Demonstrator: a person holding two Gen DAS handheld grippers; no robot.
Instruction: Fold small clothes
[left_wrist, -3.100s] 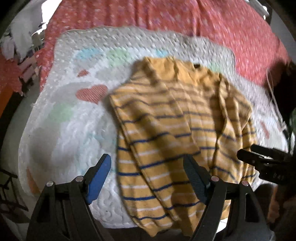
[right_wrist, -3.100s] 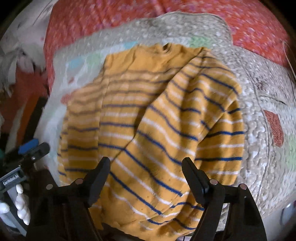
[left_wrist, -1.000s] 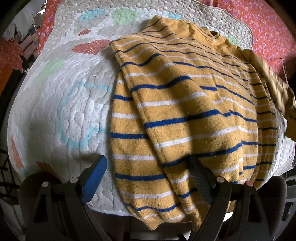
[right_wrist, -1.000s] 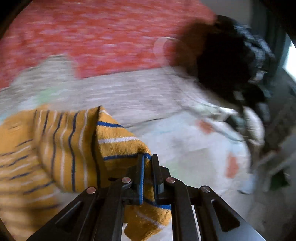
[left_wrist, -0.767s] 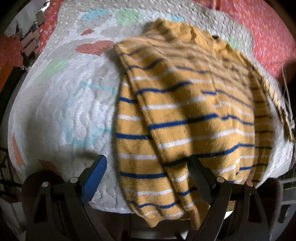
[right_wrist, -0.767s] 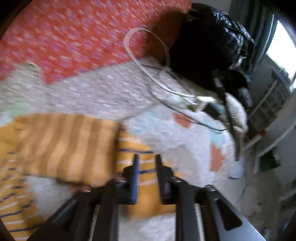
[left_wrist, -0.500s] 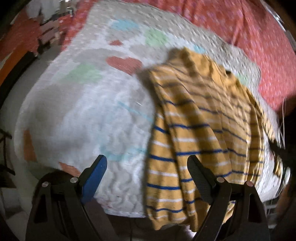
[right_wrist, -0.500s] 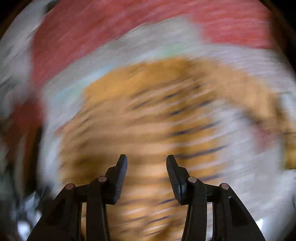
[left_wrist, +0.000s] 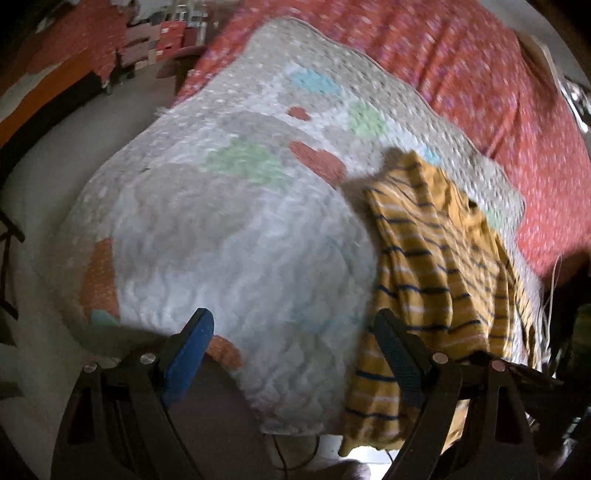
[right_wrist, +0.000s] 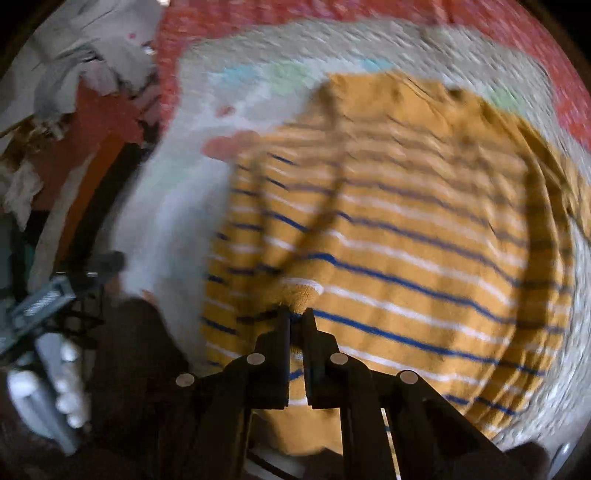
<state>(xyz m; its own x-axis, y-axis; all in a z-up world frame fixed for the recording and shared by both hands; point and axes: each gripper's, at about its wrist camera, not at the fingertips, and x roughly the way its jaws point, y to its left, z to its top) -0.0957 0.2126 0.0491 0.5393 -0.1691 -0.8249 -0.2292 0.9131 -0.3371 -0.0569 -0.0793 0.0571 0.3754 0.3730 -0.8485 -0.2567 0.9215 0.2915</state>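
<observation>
While the right-wrist frame is smeared by motion blur, the right gripper (right_wrist: 294, 314) is readable: jaws together, clamped on a ribbed yellow cuff-like end of the mustard-yellow knitted sweater with blue and white stripes (right_wrist: 406, 229); that pinched bit stands up above the sweater body; rest of the sweater lies spread flat on the white quilted blanket with pastel hearts and blobs (right_wrist: 173, 206), neckline toward the far edge, hem toward the camera; blanket sits on a red floral bedspread (right_wrist: 229, 18)

Left gripper (left_wrist: 291, 343): jaws wide apart, nothing between them; blue pad on the left finger, black ridged pad on the right; it hangs over the near edge of the blanket (left_wrist: 221, 229), sweater (left_wrist: 436, 266) off to its right, the right finger overlapping the sweater's left edge in view, contact can't be judged; sweater hem drapes over the blanket's near edge

Writing: the left gripper body (right_wrist: 44, 299) shows at the lower left of the right-wrist view with a pale label strip, text too blurred to read; no other legible brand or label

Containers: reddish boxes or crates (left_wrist: 162, 40) stacked at top left of the left-wrist view, contents not visible; pile of grey and white cloth (right_wrist: 92, 55) at top left of the right-wrist view
</observation>
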